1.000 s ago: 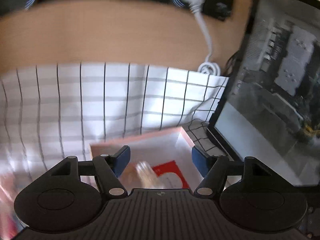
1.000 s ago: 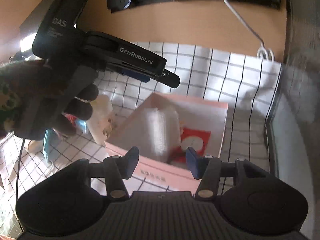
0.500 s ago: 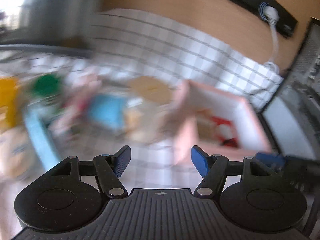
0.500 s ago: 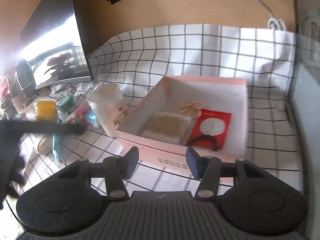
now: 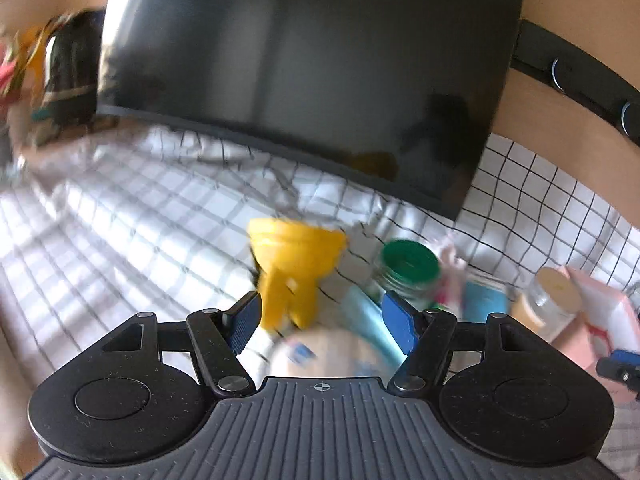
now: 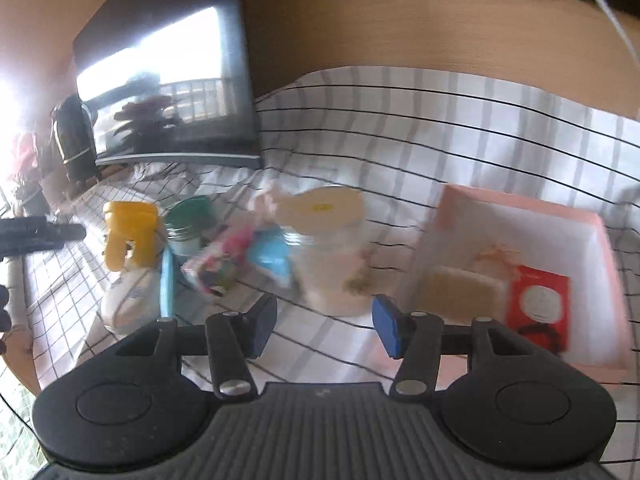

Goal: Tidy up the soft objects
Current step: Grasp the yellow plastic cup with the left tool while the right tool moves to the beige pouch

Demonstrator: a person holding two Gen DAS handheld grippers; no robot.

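My left gripper is open with nothing between its blue pads. It hovers over a blurred cluster on the checked cloth: a yellow plastic piece, a green-lidded jar, a light blue item and a white soft pouch just under the fingers. My right gripper is also open and empty. It is in front of a cream-lidded jar and a colourful packet. The pink box at right holds a beige pad, a red packet and a small pale bow.
A dark monitor stands behind the cluster; it appears at the left in the right wrist view. A wooden wall with a black power strip runs along the back. My left gripper's tip shows at that view's left edge.
The left gripper swung left from above the pink box to the cluster by the monitor. The right gripper also shifted left, so the box now sits at its right. Both stayed open.
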